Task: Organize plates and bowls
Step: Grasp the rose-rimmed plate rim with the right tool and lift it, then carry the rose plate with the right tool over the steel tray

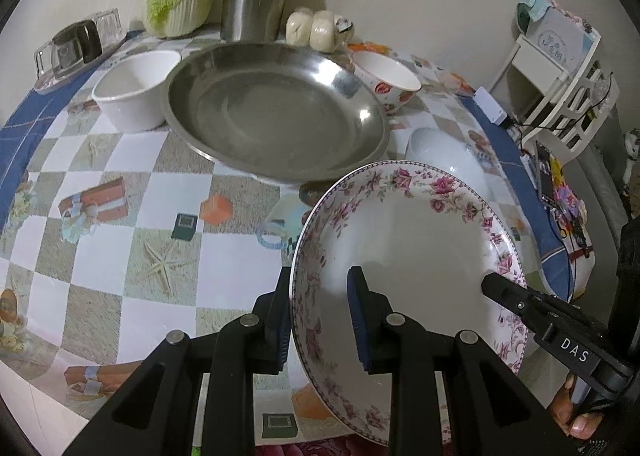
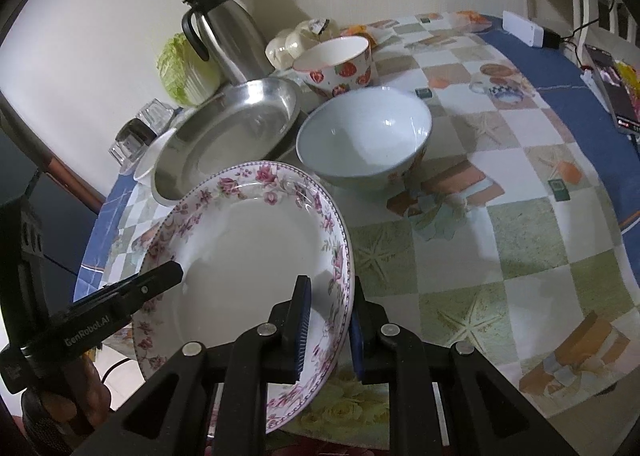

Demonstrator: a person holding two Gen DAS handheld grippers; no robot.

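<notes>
1. Floral plate (image 1: 400, 256): held clear of the table (image 1: 120, 160), tilted, in front of the steel basin (image 1: 276, 108).
2. Left gripper (image 1: 320, 320): pinching the plate's left rim, one pad beneath, one on the inner face.
3. Right gripper (image 2: 330, 332): pinching the opposite rim likewise; its finger visible in the left view at the plate's right edge.
4. Handling, judged: glazed ceramic, rigid, moderately heavy, slick under the pads, liable to chip or shatter on impact.
5. Hold points: on the patterned rim, at opposite sides, pads well past the lip. A one-sided hold likely to let the plate pivot and slip.
6. Nearby ware: pale blue bowl (image 2: 364, 140) just beyond the plate; strawberry bowl (image 2: 336, 64) behind it; white bowl (image 1: 136, 88) left of the basin, touching or nearly so.
7. Clearance: plate's far edge close above the blue bowl and basin rim; contact there a chipping risk.
8. Placement, when required: level first, lower gently, release both sides together.
</notes>
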